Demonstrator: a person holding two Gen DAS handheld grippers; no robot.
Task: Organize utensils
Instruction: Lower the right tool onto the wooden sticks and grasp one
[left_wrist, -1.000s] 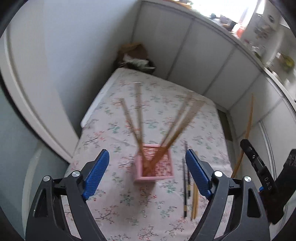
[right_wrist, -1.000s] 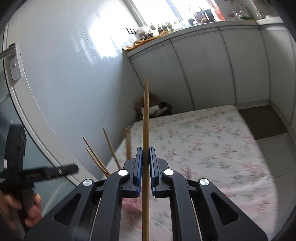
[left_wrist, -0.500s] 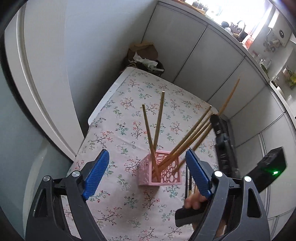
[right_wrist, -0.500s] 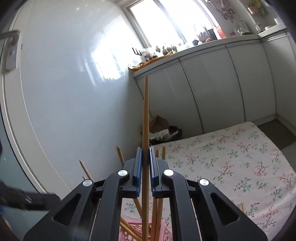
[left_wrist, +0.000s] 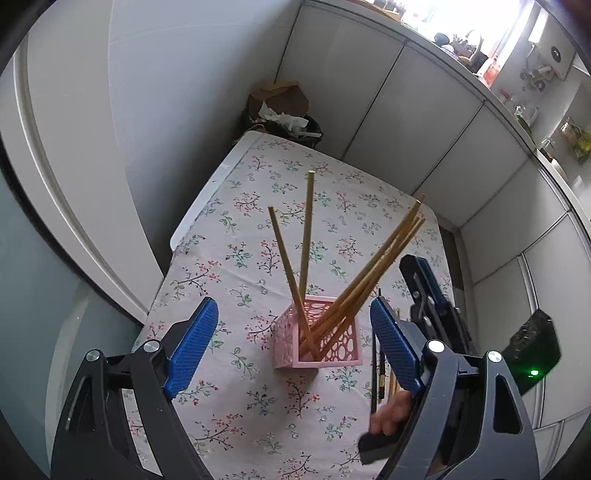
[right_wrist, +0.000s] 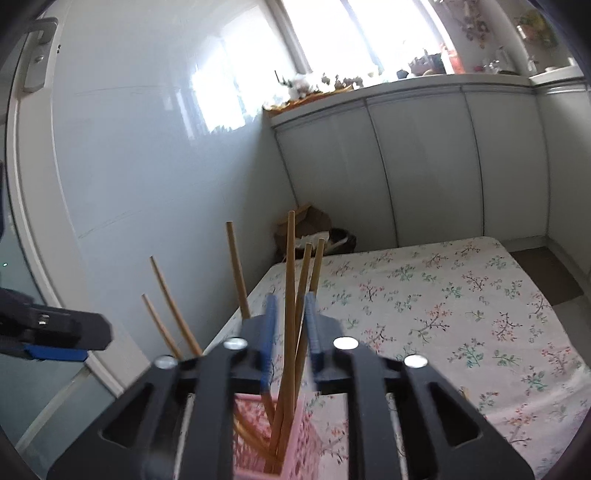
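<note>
Right wrist view: my right gripper (right_wrist: 290, 336) is opening, its blue pads parting around a wooden chopstick (right_wrist: 290, 295) that stands between them with gaps either side, its lower end down in the pink holder (left_wrist: 318, 341). The holder sits on the flowered counter (left_wrist: 258, 398) with more chopsticks leaning in it. My left gripper (left_wrist: 295, 345) hangs wide apart above it, empty.

Each black tool (left_wrist: 295, 332) has blue ribbed pads (left_wrist: 192, 343) (silver screws too).
</note>
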